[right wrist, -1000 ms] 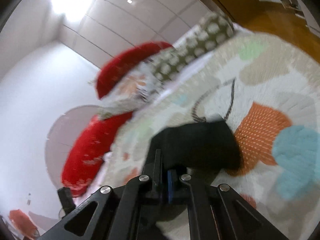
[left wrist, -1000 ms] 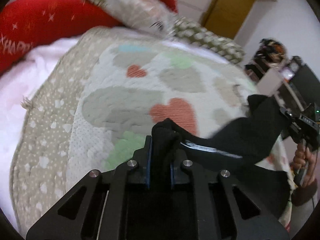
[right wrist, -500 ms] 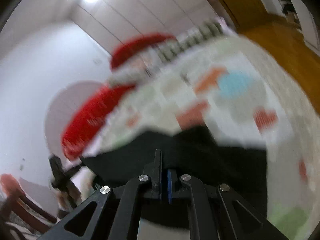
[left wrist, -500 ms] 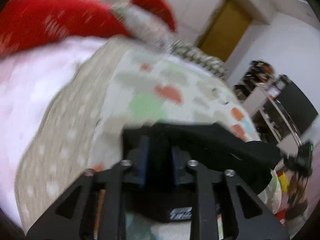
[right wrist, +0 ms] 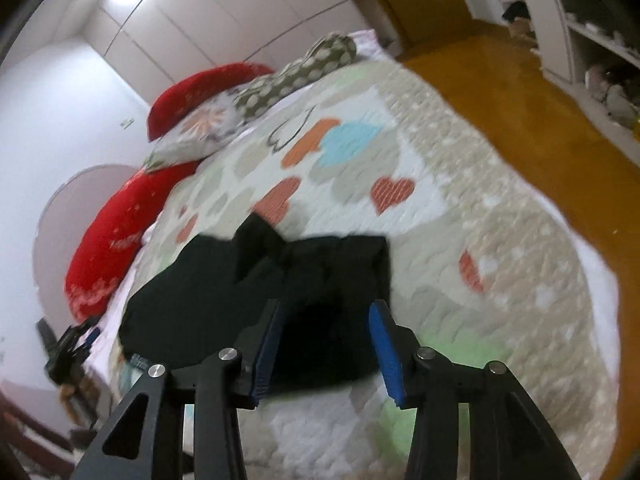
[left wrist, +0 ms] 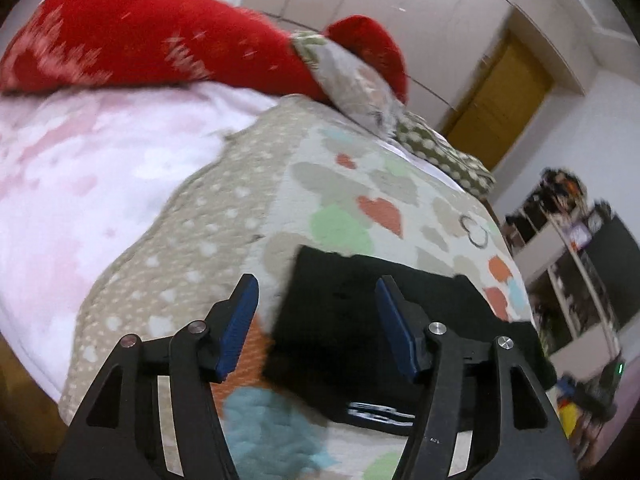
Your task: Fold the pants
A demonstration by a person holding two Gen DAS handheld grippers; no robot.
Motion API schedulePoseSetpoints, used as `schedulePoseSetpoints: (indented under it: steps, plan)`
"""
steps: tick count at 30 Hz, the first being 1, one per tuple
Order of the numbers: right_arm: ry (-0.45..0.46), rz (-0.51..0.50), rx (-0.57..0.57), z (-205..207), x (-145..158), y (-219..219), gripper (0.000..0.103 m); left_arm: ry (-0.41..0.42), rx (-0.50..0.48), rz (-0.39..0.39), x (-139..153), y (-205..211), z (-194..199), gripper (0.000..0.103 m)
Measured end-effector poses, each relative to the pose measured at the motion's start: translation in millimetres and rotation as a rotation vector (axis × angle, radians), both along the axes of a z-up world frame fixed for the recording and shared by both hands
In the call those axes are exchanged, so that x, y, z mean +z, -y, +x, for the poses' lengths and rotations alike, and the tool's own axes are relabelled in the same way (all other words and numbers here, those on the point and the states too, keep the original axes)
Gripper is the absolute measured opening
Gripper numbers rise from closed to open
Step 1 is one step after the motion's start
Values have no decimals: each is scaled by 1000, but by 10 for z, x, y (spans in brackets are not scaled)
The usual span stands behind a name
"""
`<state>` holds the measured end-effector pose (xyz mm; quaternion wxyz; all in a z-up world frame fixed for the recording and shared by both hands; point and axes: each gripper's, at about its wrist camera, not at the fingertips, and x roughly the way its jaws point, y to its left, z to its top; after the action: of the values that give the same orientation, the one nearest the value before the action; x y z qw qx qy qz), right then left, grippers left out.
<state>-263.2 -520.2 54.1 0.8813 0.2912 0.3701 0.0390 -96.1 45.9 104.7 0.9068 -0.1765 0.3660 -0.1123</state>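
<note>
The black pants point(left wrist: 384, 320) lie spread on the heart-patterned quilt point(left wrist: 344, 188) near the bed's front edge; a white logo shows at their near hem. My left gripper point(left wrist: 316, 292) is open and empty, above their left edge. In the right wrist view the pants point(right wrist: 248, 284) lie flat with one corner sticking up. My right gripper point(right wrist: 324, 316) is open and empty, just above their right end. The left gripper point(right wrist: 68, 344) shows far left there.
Red pillows point(left wrist: 152, 40) and patterned cushions point(left wrist: 360, 88) lie at the head of the bed. A pink blanket point(left wrist: 88, 168) lies left of the quilt. Shelves point(left wrist: 576, 264) stand to the right, over wooden floor point(right wrist: 520, 92).
Both grippers held the pants stretched above the bed; now both have opened and let go, and the pants lie on the quilt. Both grippers have drawn back a little.
</note>
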Motion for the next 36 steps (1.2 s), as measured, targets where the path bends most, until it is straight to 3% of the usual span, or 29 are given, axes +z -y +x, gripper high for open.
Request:
schedulePoseSetpoints:
  steps: [8,15,21,26,29,31,36]
  plan:
    - [8,-129,18,479,-71,-166,43,-63,-216,67,-194,867,74,60]
    - [-45,-334,256,346,-152,-873,43,-107,-296,109,-385,1230,99,60]
    - [17,-221,100,238,-69,-465,47,-124,-283,91,-442,1199,125,60]
    - [-20,-203,139,602,-280,-540,48,-141,-270,77,-474,1180,74,60]
    - [10,-267,135,683,-251,-664,20,-130,-274,88,-413,1169,34,60]
    - [23,-307,127,629,-152,-660,10,-121,-265,90,-369,1128,30,60]
    - [21,-400,-3,426,124,-253,7,-90,-211,60,-261,950,33,60]
